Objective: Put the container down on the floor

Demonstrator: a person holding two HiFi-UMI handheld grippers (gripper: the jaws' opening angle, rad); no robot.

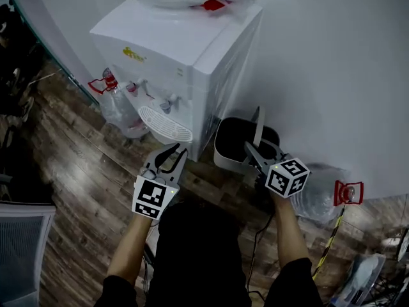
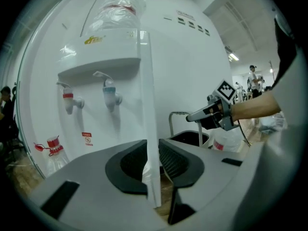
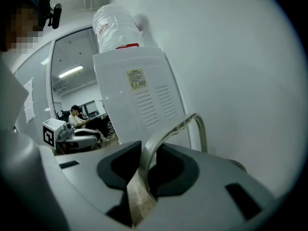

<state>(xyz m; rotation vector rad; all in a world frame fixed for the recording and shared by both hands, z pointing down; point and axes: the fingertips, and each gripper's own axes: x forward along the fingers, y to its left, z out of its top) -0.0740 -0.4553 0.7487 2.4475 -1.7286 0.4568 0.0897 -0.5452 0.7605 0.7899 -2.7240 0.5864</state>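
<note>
The left gripper hangs with jaws a slit apart, clamping nothing, while the right gripper pinches the bail handle of the dark container, low beside the water dispenser and close to the wall. Contact with the floor is unclear. Letting go early would drop it, and a swing on that thin handle could knock the dispenser's side.
</note>
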